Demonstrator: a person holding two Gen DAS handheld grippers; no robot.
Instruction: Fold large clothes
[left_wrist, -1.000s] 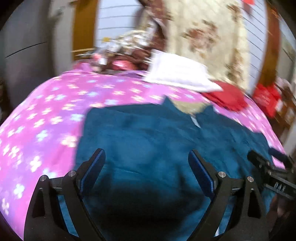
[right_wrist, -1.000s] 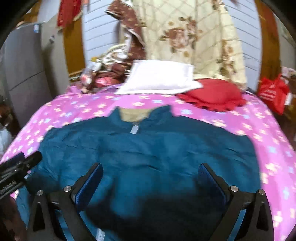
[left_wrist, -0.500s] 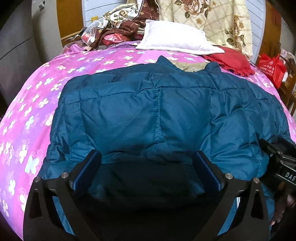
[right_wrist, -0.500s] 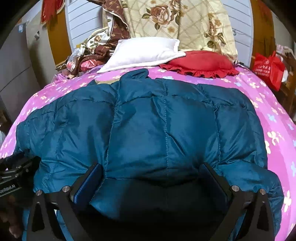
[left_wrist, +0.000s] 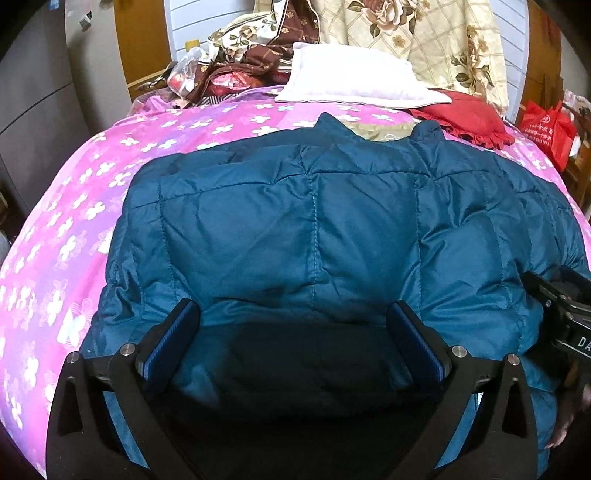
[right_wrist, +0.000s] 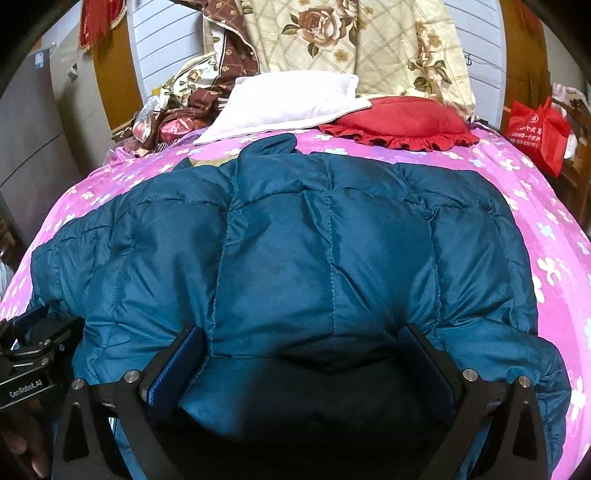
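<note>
A teal quilted puffer jacket lies spread on the pink flowered bed cover, its hem bulging between the wide-spread left tongs and right tongs, neither clamping it.

The teal quilted jacket covers most of the pink flowered bedspread, leaving bare strips along both sides where a gripper could pass. The far end is blocked by a white pillow, a red ruffled cushion and heaped patterned fabric.
</note>
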